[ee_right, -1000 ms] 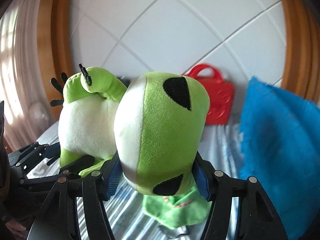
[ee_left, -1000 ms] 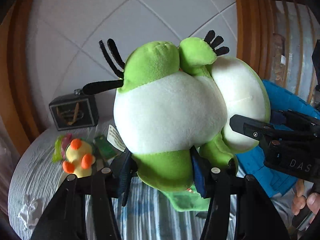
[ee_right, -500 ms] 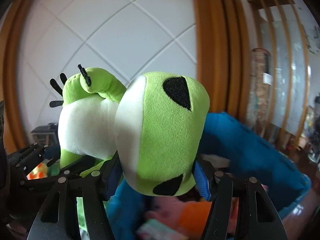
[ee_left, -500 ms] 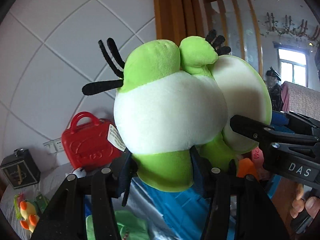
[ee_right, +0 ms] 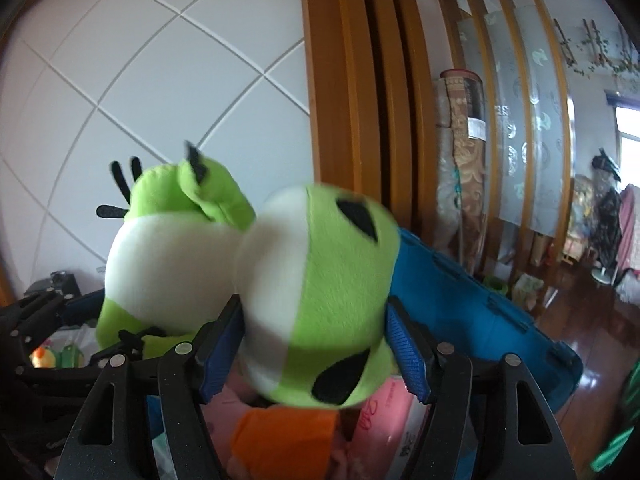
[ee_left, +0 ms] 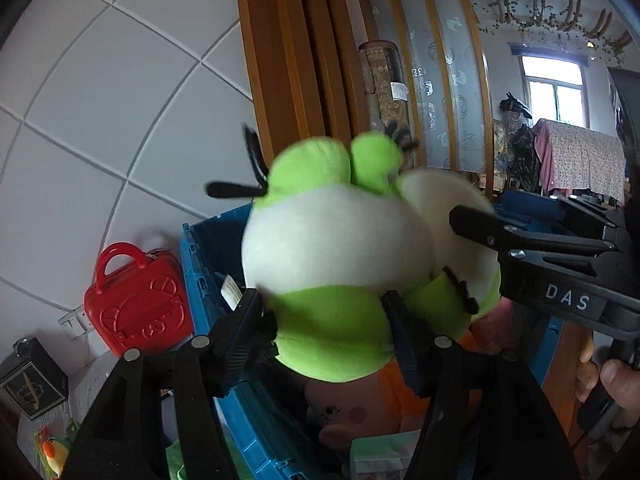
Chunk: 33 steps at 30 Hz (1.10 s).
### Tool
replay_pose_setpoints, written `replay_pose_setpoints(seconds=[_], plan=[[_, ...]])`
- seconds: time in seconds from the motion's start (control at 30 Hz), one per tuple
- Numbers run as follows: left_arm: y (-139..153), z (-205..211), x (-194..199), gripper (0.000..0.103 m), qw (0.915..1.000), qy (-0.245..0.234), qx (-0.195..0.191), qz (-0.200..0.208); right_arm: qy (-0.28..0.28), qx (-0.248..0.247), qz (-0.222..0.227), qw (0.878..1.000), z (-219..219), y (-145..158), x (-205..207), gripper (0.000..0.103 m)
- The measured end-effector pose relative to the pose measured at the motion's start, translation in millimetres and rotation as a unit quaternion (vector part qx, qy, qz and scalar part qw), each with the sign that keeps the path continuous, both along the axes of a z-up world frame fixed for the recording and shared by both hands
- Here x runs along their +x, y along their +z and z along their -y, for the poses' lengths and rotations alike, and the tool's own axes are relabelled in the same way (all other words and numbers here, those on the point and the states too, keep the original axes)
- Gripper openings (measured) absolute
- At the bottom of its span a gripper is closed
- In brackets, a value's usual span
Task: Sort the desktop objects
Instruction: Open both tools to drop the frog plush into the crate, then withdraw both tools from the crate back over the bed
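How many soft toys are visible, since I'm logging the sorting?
3: green-and-white frog plush held over the blue plastic bin; pink plush inside it; small yellow duck toy on the table. Others may be hidden.

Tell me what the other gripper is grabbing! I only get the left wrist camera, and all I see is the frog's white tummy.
Observer: The right gripper is shut on the green frog plush by its head, with blue pads on both sides.
Operator: Does the frog have eyes?
Observer: Yes, two black eye patches show on the green side of the head.
Operator: What is under its head?
Observer: A pink package with writing on it lies in the blue bin, just below the head.
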State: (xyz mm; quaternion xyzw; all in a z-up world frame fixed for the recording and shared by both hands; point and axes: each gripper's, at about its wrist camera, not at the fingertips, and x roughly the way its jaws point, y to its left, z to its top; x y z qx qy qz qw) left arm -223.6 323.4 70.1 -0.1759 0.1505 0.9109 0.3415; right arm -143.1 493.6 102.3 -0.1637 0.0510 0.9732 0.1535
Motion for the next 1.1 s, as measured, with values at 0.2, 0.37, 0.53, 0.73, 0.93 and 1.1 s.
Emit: replay_pose_setpoints(seconds=[0.2,0.37,0.53,0.73,0.93,1.1], plan=[[-2,15,0,0.072,0.9994,0.033,0.009,0.006,-0.033,0.028,-0.002,0.999,0,4,-11,0.096],[2,27,11,0.079,0.9982,0.054,0.026,0.004,-0.024,0.032,0.001,0.999,12,-2,-3,0.103],[-1,44,27,0.083,0.9952,0.091,0.036,-0.002,-0.016,0.030,0.004,0.999,17,-7,4,0.103],[-10,86,38,0.092,0.9851,0.168,0.036,0.000,-0.003,0.019,-0.001,1.000,29,-16,8,0.103],[-23,146,37,0.092,0.9710,0.234,0.045,0.018,0.031,0.027,-0.011,0.999,61,-13,5,0.103],[-33,211,36,0.092,0.9562,0.285,0.061,0.030,0.072,0.037,-0.036,0.996,106,-1,-2,0.103]])
